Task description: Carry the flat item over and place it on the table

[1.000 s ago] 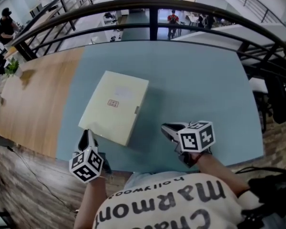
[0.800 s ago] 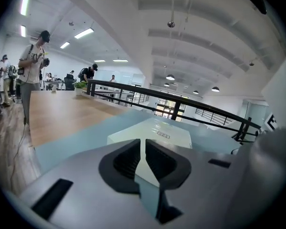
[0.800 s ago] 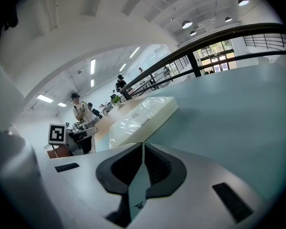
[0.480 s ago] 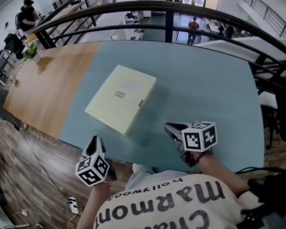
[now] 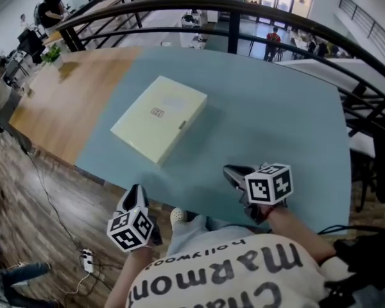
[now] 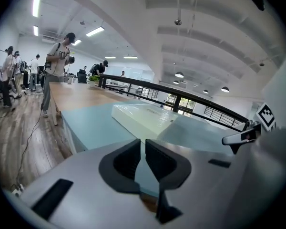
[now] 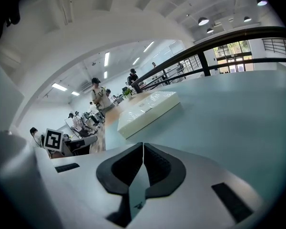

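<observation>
A flat pale yellow box lies on the blue-green table, near its left side, with nothing touching it. My left gripper is shut and empty, held off the table's near edge over the floor. My right gripper hovers above the near edge, also shut and empty. In the left gripper view the shut jaws point at the box a little way ahead, with the right gripper at the right. Past its own shut jaws, the right gripper view shows the box farther off.
A wooden tabletop adjoins the blue one on the left. A black railing curves behind the table. A power strip with cable lies on the wood floor. People stand at the far left.
My left gripper has drawn back from the box's near corner, off the table's edge. The box now lies farther from both grippers. The right gripper has hardly moved.
</observation>
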Motion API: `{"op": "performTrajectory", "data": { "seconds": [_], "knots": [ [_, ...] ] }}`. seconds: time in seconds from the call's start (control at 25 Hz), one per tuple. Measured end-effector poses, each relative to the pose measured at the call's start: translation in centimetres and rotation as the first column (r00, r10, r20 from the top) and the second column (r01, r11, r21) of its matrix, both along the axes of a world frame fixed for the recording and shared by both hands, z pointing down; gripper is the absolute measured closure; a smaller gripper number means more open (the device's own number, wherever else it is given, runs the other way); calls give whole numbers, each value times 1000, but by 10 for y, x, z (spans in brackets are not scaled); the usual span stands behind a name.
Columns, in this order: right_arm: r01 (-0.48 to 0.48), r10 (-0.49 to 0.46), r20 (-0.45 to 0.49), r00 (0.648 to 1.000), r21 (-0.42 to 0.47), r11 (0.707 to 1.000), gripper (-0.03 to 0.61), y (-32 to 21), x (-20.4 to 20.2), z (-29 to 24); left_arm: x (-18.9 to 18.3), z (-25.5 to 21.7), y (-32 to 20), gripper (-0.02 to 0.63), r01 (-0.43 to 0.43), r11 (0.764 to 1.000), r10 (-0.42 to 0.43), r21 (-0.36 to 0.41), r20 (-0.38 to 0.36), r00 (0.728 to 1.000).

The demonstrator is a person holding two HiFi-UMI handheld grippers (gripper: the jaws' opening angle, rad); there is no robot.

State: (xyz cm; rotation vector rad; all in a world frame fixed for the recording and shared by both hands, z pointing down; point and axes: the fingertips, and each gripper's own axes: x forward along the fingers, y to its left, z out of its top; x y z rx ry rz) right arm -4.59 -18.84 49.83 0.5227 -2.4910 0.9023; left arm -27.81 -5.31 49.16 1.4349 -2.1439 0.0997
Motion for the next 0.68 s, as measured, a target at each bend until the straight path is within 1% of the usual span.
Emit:
{"op": "performTrajectory", "data": {
  "seconds": [0.12, 0.28, 0.48, 0.68],
  "knots": [
    [9, -9, 12, 1000, -8, 1000, 540, 5, 7, 2, 12, 3, 8, 580, 2, 1000, -2, -9, 3, 1000],
    [12, -12, 29, 1000, -5, 1000, 540, 13, 17, -7, 21, -7, 17, 581, 5, 1000, -4, -3, 14, 1000],
    [5, -5, 44, 999, 8, 1000, 540, 12, 26, -10, 28, -14, 15, 580, -9, 1000, 8, 10, 34, 999],
    [-7, 7, 41, 999, 12, 1000, 540, 14, 41, -12, 43, -18, 13, 581, -26, 1000, 26, 8, 37, 999]
  ]
}}
